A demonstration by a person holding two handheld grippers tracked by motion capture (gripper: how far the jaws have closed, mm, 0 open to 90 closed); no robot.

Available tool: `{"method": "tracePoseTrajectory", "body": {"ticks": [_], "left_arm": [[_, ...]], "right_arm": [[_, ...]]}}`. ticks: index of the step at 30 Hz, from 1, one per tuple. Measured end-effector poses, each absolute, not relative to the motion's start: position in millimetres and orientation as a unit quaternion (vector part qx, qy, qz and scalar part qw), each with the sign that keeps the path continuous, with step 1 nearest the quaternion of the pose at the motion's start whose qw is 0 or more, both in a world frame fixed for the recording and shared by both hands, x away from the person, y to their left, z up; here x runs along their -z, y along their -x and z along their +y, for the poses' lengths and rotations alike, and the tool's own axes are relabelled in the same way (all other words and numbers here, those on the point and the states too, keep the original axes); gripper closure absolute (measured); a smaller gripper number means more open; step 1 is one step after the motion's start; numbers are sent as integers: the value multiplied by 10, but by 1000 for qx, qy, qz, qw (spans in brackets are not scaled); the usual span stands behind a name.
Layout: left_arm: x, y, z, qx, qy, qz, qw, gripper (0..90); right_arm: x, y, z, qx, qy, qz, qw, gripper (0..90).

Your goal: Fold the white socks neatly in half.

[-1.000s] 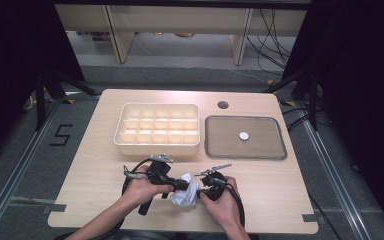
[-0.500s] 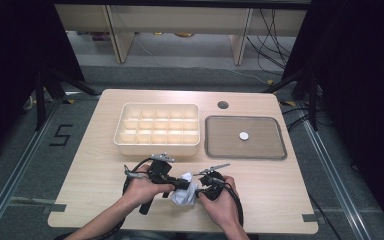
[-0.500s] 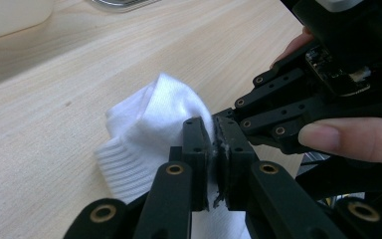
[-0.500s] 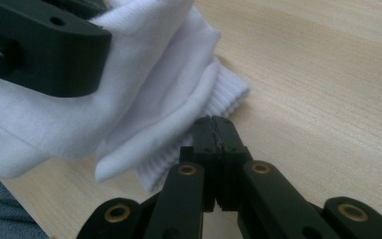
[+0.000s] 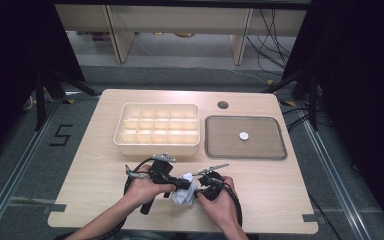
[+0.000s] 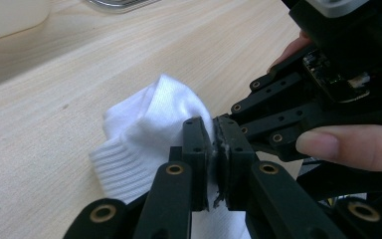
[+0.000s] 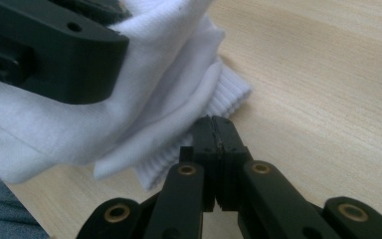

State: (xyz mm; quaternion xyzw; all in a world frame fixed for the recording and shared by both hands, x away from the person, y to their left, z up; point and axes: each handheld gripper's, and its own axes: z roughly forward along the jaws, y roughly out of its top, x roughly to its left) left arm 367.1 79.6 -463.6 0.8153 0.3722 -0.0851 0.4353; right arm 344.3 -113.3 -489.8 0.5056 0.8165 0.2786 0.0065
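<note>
A crumpled white sock (image 5: 183,196) lies near the table's front edge, between my two grippers. From the left, my left gripper (image 5: 179,184) is shut on the sock's fabric; in the left gripper view its jaws (image 6: 213,149) press together on a thin fold, and the sock (image 6: 144,124) bulges behind them. My right gripper (image 5: 197,190) comes in from the right. In the right gripper view its jaws (image 7: 214,144) are shut at the ribbed cuff of the sock (image 7: 179,94). One of the left gripper's black fingers (image 7: 54,50) crosses the top left there.
A cream compartment box (image 5: 156,149) stands behind the hands at the middle of the wooden table (image 5: 95,175). To its right a grey tray (image 5: 267,142) holds a small white disc (image 5: 243,135). A round hole (image 5: 223,105) sits at the back.
</note>
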Motion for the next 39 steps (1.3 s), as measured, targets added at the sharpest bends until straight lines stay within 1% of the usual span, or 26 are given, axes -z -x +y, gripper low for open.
{"method": "tracePoseTrajectory", "body": {"ticks": [3,4,8,11,13,14,18,19,20,21,23,25,28,29,31,33,35,39], "left_arm": [[4628,-3667,793,84,-815,374,435,834],[4629,-3667,791,84,-815,374,435,834],[4640,-3663,778,82,-815,375,434,834],[4661,-3654,766,75,-821,376,423,834],[4711,-3642,742,82,-821,373,424,833],[4731,-3636,729,82,-824,371,421,833],[4766,-3616,693,69,-835,365,406,833],[4764,-3609,685,67,-837,366,402,833],[4773,-3611,681,67,-836,365,404,832],[4774,-3610,680,66,-837,365,403,832],[4777,-3606,676,65,-836,366,403,832],[4791,-3616,678,72,-834,360,411,832],[4793,-3616,677,69,-836,358,411,832],[4795,-3616,677,69,-836,357,411,832],[4776,-3605,677,60,-841,360,398,831],[4791,-3602,669,63,-836,361,409,831],[4791,-3597,669,62,-836,361,409,830],[4788,-3598,674,62,-838,356,409,830]], "right_arm": [[4903,-3443,-1110,-277,-510,814,5,897],[4895,-3439,-1106,-281,-510,813,-1,897],[4906,-3443,-1102,-285,-507,814,2,896],[4903,-3438,-1098,-284,-510,812,-3,896],[4907,-3437,-1091,-285,-511,811,-6,894],[4940,-3449,-1111,-284,-496,820,10,893],[4901,-3435,-1090,-279,-520,807,-21,885],[4936,-3449,-1135,-277,-492,826,4,882],[4928,-3451,-1153,-279,-494,824,5,878],[4887,-3448,-1141,-280,-515,810,-5,875],[4824,-3473,-1206,-297,-516,804,-3,864],[4748,-3509,-1277,-306,-518,799,18,842],[4621,-3552,-1335,-326,-534,780,18,795],[4612,-3565,-1347,-330,-530,781,27,781],[4557,-3591,-1338,-342,-545,766,7,739],[4548,-3634,-1328,-357,-544,759,-11,683],[4575,-3685,-1316,-368,-535,760,-15,646],[4650,-3760,-1301,-378,-535,754,-47,631]]}}
